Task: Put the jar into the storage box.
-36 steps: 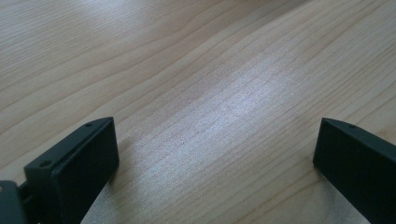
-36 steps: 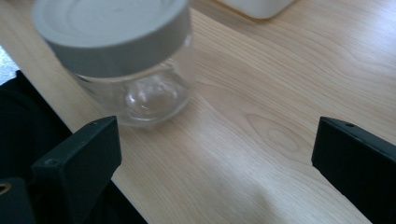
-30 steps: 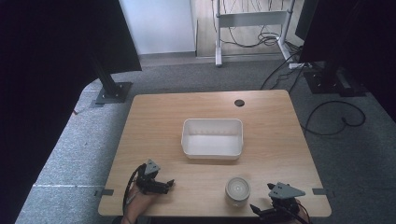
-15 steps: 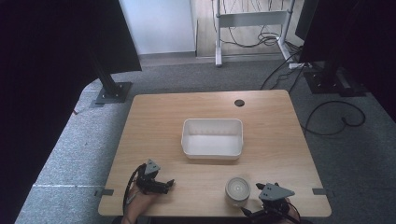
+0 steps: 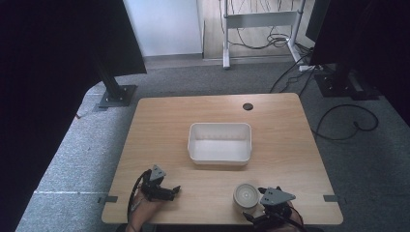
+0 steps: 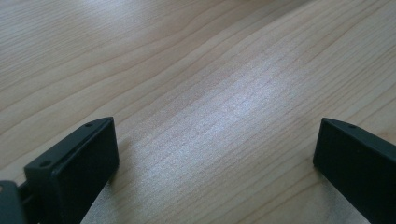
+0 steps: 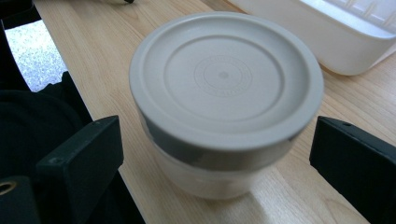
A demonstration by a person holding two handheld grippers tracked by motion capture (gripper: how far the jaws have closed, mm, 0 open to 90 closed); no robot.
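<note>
A round white container with a grey lid (image 5: 245,195) (image 7: 224,88) stands near the table's front edge, right of centre. My right gripper (image 5: 256,208) (image 7: 215,135) is open and close behind it; its jaws stand wide on either side of the container without touching it. Over at the front left, my left gripper (image 5: 174,191) (image 6: 215,135) lies low on the wood, open, with bare tabletop between its jaws. A person's hands hold both grippers from the near edge.
A white rectangular tub (image 5: 220,142) (image 7: 327,32) sits empty at the table's middle, just beyond the container. A small dark hole (image 5: 248,106) marks the far edge of the wooden table (image 5: 159,125). Cables and stand feet lie on the carpet around it.
My right gripper has moved left from the front right corner, up to the lidded container, which now sits between its jaws. The left gripper has stayed put.
</note>
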